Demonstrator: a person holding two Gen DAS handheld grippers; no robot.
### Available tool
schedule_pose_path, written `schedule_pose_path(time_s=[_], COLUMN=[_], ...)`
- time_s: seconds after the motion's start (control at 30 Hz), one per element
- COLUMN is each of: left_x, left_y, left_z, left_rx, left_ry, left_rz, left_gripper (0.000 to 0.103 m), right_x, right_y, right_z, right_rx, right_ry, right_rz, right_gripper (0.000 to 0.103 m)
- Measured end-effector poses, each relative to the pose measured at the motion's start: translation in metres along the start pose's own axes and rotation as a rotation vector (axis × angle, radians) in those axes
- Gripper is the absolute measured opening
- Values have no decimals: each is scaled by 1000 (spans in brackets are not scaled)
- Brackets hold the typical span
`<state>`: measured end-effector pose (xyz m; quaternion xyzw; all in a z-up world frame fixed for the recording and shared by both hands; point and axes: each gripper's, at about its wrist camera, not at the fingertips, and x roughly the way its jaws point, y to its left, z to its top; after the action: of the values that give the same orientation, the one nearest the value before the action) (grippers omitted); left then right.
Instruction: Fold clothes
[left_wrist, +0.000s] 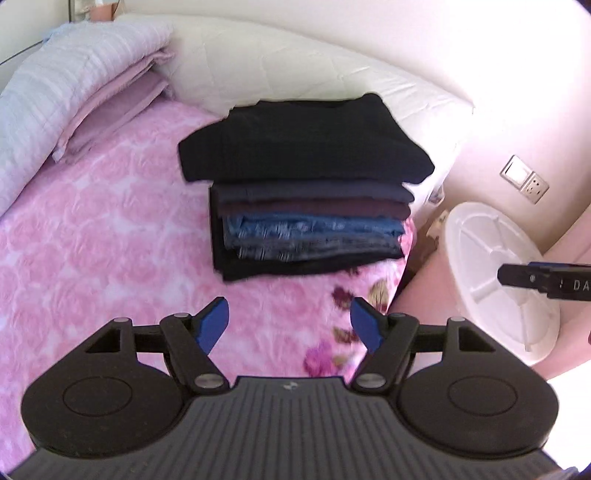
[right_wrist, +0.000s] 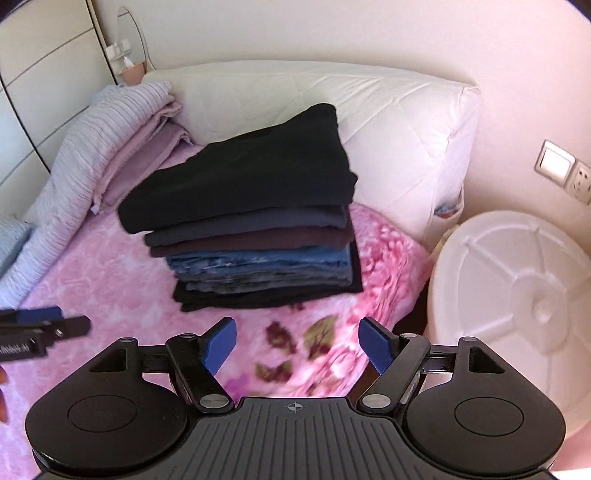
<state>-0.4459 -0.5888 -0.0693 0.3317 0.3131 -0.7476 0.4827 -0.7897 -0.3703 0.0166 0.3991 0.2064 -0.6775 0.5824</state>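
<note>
Folded clothes stack (left_wrist: 306, 184), level, long axis left-right

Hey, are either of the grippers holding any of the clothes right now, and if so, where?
Nothing is held. The left gripper and right gripper are both open and empty, short of the folded stack.

Pink floral bedspread (left_wrist: 110, 258), covering the bed surface, darker flower print at its near corner. White quilted headboard cushion (right_wrist: 388, 122), upright at the bed's far end. Folded bedding (left_wrist: 66, 96), striped pale lilac over plain pink layers, stacked at the left against the cushion. White round ribbed lid (right_wrist: 524, 295), beside the bed on the right. Wall switch and socket plate (left_wrist: 524, 179), on the pale wall above it.
</note>
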Motion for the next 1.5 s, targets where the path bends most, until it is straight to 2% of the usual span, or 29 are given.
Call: schedule_pose_path(time_s=[0.1, 0.4, 0.57, 0.87, 1.03, 1.5], left_x=[-12, -29, -30, -34, -36, -36], left_y=[0, -19, -23, -17, -15, -9], left_z=[-5, 8, 6, -3, -3, -4], left_rx=[-28, 1, 23, -7, 6, 9], left_ry=[-52, -77, -82, -91, -100, -123], left_rz=[18, 97, 94, 89, 122, 116], left_gripper=[71, 72, 72, 72, 73, 75], right_x=[-3, -12, -15, -21, -19, -17], right_y=[10, 35, 42, 53, 63, 81], right_z=[1, 2, -1, -8, -6, -6], right_rx=[-1, -94, -104, -77, -95, -134], right_ry=[-4, -17, -20, -33, -37, -47], right_rz=[-1, -16, -37, -44, -37, -50], right_gripper=[77, 77, 77, 77, 77, 77])
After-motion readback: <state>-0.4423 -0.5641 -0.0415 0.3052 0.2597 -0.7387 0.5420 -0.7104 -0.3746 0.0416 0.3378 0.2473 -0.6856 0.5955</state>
